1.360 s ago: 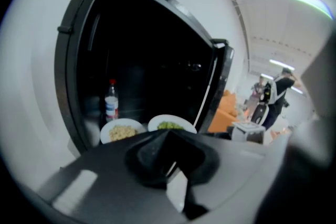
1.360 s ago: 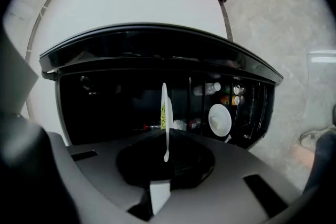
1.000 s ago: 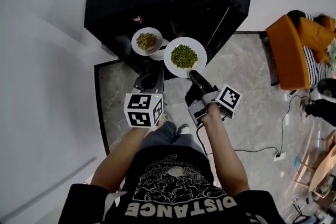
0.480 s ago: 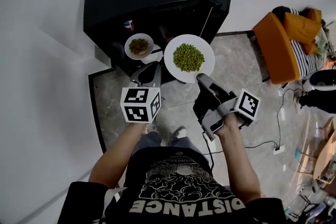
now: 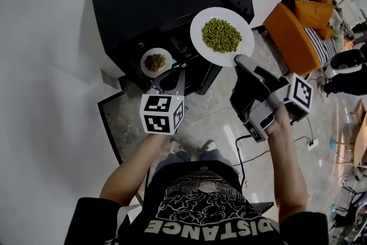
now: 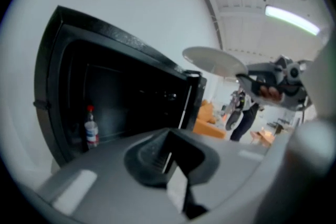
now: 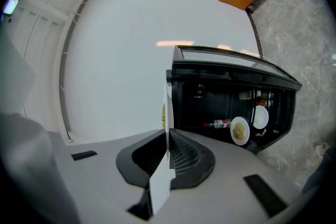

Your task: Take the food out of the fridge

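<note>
Peas (image 5: pixel 221 35) ride the white plate (image 5: pixel 200 38), clear of the fridge (image 5: pixel 149 3) at one o'clock, its rim pinched in the right claw (image 5: pixel 240 59); left claw (image 5: pixel 169 78) hangs pressed together, empty, facing the fridge.

Fridge (image 5: pixel 149 3) at 11 o'clock: matt black casing. Large plate (image 5: pixel 196 36): smooth, glossy white, ceramic-looking. Floor (image 5: pixel 212 112): polished grey marbled stone. Armchair (image 5: pixel 289 37) at 2 o'clock: orange cloth. Right gripper (image 7: pixel 168 139): matt grey plastic shell, ribbed black pads (image 7: pixel 184 155).

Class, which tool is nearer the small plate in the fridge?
Left. The left tool sits just before the small plate; the right tool is farther right, gripping the larger plate.
</note>
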### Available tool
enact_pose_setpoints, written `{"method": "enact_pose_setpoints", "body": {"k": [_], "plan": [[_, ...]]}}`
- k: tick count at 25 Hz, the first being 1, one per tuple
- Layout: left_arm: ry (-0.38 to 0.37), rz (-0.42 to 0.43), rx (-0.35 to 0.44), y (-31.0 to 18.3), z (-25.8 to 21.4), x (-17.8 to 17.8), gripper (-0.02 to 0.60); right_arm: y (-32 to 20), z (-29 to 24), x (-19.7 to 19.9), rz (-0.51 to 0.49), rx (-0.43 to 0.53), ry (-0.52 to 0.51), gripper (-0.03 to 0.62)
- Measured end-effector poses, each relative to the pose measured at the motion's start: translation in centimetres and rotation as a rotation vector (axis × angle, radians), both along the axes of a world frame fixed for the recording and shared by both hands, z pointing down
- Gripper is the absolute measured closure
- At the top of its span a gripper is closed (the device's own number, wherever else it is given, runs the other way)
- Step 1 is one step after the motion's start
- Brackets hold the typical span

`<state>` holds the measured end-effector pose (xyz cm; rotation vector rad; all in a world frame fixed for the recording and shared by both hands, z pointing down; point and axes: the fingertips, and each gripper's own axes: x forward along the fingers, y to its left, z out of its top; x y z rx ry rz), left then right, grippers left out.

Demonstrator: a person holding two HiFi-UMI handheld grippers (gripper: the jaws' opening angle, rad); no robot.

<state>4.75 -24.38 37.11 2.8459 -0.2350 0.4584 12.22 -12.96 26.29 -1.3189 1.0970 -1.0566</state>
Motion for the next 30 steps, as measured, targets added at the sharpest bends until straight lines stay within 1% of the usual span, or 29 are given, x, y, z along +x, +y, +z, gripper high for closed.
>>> {"method": "enact_pose_setpoints", "body": {"k": [2, 6, 8, 14, 22, 27, 30], "plan": [[0.006, 0.021, 0.0, -1.1, -0.1, 0.2, 0.58, -1.7, -0.7, 1.0, 0.018, 0.001, 0.007, 0.582], [0.01, 0.034, -0.02, -4.8, 0.2, 1.3, 0.58, -7.3, -0.9, 3.9, 0.031, -0.028, 0.011, 0.582], [0.014, 0.038, -0.021, -4.9, 0.1, 1.0, 0.58, -8.5, -0.8, 4.6, 0.032, -0.044, 0.013, 0.58], [0.036, 0.044, -0.008, -2.1, -0.9, -1.3, 0.58, -8.7, -1.6, 4.4, 0.033, -0.056, 0.016, 0.58], [0.048, 0.037, -0.024, 0.6, -0.7, -3.3, 0.58, -8.8, -1.3, 4.3, 0.035, -0.06, -0.017, 0.58], [0.06, 0.016, -0.029, 1.6, -0.8, -4.5, 0.58, -8.9, -1.3, 4.2, 0.043, -0.04, -0.029, 0.58], [0.069, 0.002, -0.032, 1.6, -0.3, -4.7, 0.58, -9.0, -1.2, 4.5, 0.034, -0.014, -0.022, 0.58]]}}
